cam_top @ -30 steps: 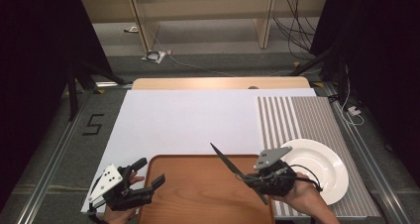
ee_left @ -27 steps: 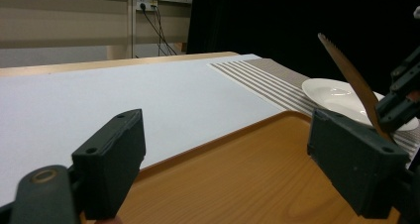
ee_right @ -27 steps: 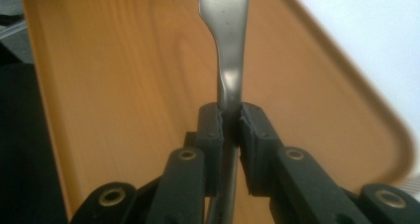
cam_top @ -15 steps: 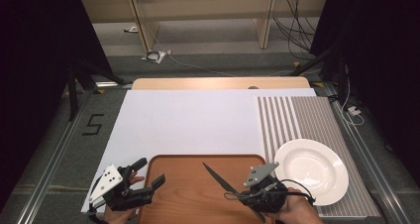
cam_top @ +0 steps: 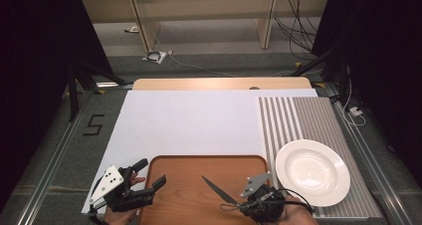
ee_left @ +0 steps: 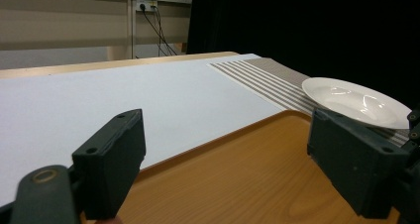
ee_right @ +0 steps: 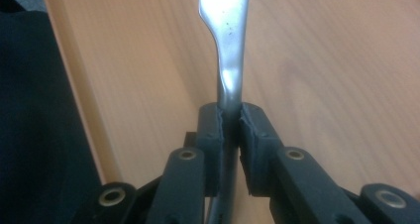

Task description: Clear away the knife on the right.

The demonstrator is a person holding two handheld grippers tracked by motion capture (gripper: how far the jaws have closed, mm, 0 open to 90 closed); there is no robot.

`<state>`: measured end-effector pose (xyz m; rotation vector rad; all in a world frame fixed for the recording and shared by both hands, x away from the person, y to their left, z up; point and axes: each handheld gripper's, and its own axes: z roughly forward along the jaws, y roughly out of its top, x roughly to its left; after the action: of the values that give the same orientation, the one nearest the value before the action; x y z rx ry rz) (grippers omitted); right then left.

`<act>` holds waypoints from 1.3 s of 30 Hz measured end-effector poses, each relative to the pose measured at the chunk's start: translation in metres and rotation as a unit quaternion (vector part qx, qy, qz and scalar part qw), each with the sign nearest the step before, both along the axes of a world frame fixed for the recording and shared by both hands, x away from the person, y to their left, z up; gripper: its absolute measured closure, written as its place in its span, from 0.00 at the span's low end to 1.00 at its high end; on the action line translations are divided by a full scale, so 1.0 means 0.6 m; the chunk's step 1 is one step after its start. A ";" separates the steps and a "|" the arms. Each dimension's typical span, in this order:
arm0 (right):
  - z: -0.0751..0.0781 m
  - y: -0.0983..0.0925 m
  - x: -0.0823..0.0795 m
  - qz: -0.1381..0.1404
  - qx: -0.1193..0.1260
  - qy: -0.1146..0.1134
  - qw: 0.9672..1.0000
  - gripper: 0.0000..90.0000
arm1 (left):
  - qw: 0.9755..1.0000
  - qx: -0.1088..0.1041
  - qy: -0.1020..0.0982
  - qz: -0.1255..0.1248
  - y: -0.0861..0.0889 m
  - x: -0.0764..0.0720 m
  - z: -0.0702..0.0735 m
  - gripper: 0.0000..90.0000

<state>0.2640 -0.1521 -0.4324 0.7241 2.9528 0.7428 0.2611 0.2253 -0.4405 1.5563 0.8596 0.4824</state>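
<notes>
One metal knife (cam_top: 215, 190) is sitting clamped in the right gripper (ee_right: 231, 120) over one wooden tray (cam_top: 189, 177); the left gripper (cam_top: 153, 177) is gaping empty; one round white plate (cam_top: 312, 172) is resting alongside

The tray (cam_top: 189, 185) looks like smooth, satin-finished wood. The knife (ee_right: 229, 40) is shiny metal with faint specks. The plate (cam_top: 312, 171) is glossy white ceramic. A matt white sheet (cam_top: 199, 123) covers the desk, beside a ribbed striped mat (cam_top: 298, 120).
</notes>
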 end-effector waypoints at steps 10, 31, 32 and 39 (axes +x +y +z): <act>-0.019 0.011 -0.005 0.024 -0.048 0.028 0.998 0.89 | 1.000 0.002 0.000 0.000 -0.001 0.000 0.000 0.17; -0.012 0.026 -0.020 0.045 -0.025 -0.027 0.998 0.70 | 1.000 0.002 0.002 0.000 -0.001 0.001 -0.001 0.17; -0.013 0.029 -0.023 0.053 -0.023 -0.033 0.998 0.70 | 1.000 0.002 0.002 0.000 -0.001 0.001 -0.001 0.17; -0.024 0.037 -0.031 0.079 -0.007 -0.053 0.995 0.91 | 1.000 0.003 0.002 -0.001 -0.001 0.001 -0.001 0.17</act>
<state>0.2452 -0.1297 -0.4466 0.4386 2.9393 0.7427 0.2616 0.2248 -0.4411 1.5631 0.8617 0.4804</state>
